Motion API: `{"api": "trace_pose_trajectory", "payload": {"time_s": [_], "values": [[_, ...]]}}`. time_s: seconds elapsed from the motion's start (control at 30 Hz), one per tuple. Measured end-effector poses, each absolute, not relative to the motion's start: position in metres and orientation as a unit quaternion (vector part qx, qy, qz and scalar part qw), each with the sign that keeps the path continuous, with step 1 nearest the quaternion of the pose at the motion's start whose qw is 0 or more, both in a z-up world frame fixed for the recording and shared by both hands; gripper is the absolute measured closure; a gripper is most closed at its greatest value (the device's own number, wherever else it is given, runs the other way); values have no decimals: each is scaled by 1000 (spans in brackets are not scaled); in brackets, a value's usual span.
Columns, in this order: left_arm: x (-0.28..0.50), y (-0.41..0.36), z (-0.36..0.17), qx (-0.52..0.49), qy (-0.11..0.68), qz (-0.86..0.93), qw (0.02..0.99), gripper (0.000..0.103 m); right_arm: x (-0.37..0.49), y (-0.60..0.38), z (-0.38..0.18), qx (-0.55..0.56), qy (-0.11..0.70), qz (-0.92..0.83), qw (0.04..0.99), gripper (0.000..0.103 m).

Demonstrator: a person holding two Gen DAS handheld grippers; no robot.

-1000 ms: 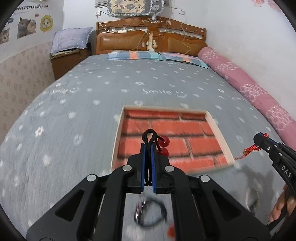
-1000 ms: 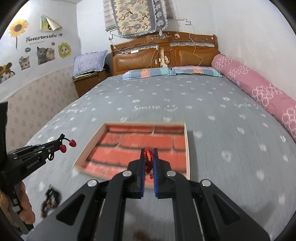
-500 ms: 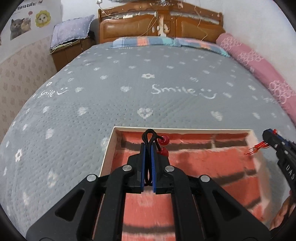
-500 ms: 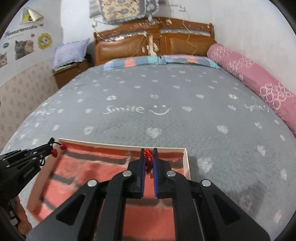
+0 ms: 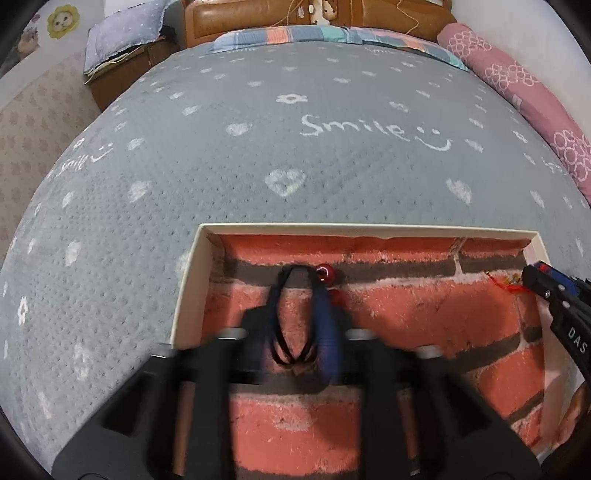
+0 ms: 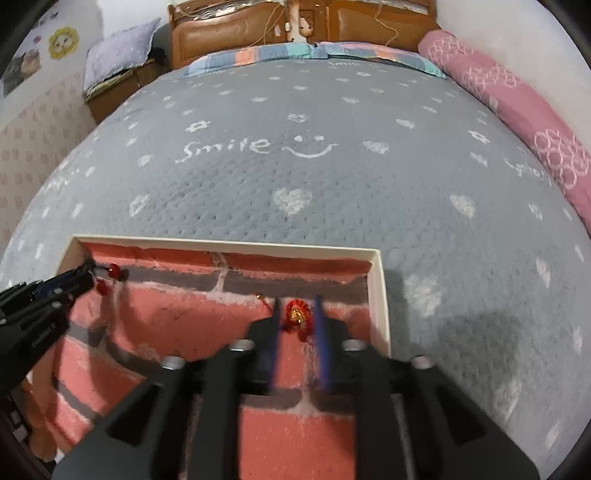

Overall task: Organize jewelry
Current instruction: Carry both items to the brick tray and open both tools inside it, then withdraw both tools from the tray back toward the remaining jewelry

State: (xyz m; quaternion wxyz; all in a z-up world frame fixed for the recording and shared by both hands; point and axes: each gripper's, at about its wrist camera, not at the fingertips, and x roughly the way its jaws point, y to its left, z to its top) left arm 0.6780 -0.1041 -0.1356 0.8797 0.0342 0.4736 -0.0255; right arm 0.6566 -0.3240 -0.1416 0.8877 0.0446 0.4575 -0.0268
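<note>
Both grippers now have their blue fingers parted, where half a second ago they were pressed together on their loads, and both sit lower and deeper over the box.

Seen from its own camera, the left gripper (image 5: 297,306) is motion-blurred, its two fingers spread with a clear gap. A black cord loop (image 5: 293,314) with red beads (image 5: 326,272) hangs slack in that gap, the loop's top near the fingertips and the beads just right of them. Whether the cord touches either finger is unclear through the blur.

From the right wrist camera, the right gripper (image 6: 297,317) is likewise spread. A small red knotted charm (image 6: 296,314) with a gold fleck lies between the fingers, apart from both, resting on the box floor near the far right corner.

Both pieces sit over the shallow cream-walled box (image 5: 188,280), whose floor is printed with a red brick pattern. The cord piece is toward the far left corner, the charm toward the far right.

Around the box spreads a grey bedspread (image 5: 295,155) patterned with white hearts, flowers and the word "Smile". Beyond it are a wooden headboard (image 6: 229,29), striped pillows (image 6: 295,51), and a pink bolster (image 6: 517,110) along the right side.
</note>
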Motion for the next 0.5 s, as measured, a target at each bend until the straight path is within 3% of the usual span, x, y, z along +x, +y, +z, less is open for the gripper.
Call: {"api": "trace_pose_trajectory", "payload": {"time_s": [0.03, 0.07, 0.17, 0.2, 0.3, 0.43, 0.5], "values": [[674, -101, -129, 29, 465, -25, 884, 46, 652, -325, -135, 40, 451, -34, 891, 47], [672, -100, -125, 26, 462, -25, 886, 40, 649, -327, -129, 35, 444, -36, 894, 41], [658, -95, -103, 31, 454, -27, 890, 32, 637, -330, -109, 33, 437, -38, 898, 41], [651, -92, -93, 36, 446, -26, 894, 23, 632, -332, -101, 31, 432, -39, 901, 41], [626, -76, -60, 34, 413, -22, 910, 9, 609, -335, -73, 20, 415, -48, 908, 31], [584, -53, -21, 24, 380, -26, 924, 5, 566, -338, -34, 17, 382, -52, 923, 13], [564, -44, -11, 28, 369, -28, 929, 5, 549, -340, -23, 19, 374, -52, 926, 11]]}}
